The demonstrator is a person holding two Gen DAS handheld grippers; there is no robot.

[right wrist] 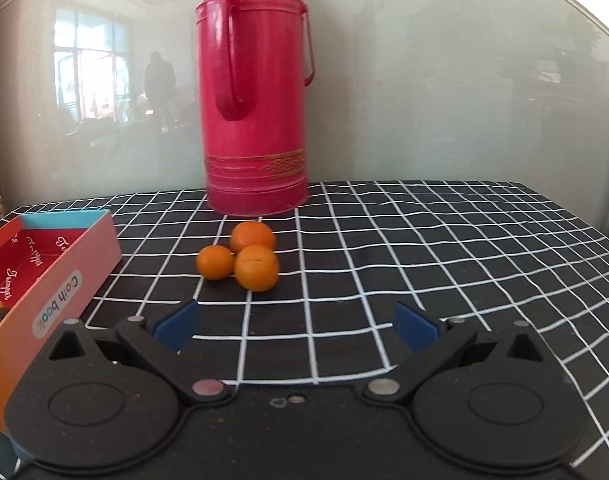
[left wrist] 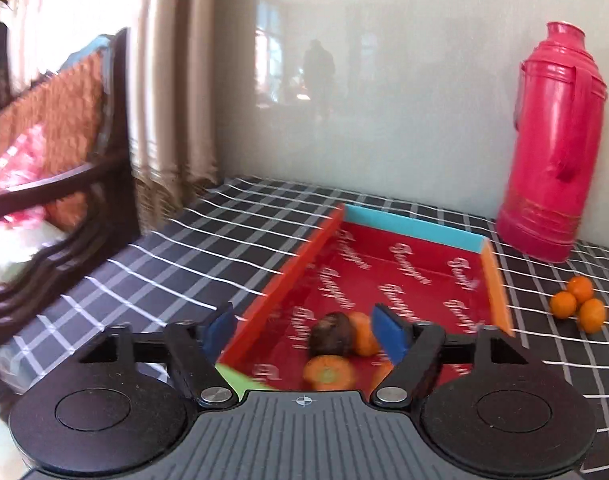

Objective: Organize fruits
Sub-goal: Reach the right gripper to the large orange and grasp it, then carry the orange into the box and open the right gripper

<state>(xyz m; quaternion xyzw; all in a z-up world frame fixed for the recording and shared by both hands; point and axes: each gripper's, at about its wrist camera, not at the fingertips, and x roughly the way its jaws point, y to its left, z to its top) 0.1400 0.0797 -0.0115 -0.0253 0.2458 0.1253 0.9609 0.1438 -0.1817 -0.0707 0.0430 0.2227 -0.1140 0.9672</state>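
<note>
My left tongs (left wrist: 304,330) are released, jaws spread above the near end of the red box (left wrist: 494,276), nothing between the pads. Just beneath them in the box lie a dark fruit (left wrist: 330,334) and some oranges (left wrist: 328,372), touching one another. My right tongs (right wrist: 296,328) also hang wide apart and empty over the checked counter (right wrist: 424,260). Ahead of them, three oranges (right wrist: 256,266) sit clustered, touching, before the pink flask (right wrist: 256,92) at the counter's back edge, with the box to their left.

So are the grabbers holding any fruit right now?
No. The left gripper is open above the fruit in the box, and the right gripper is open, short of the three oranges.
</note>
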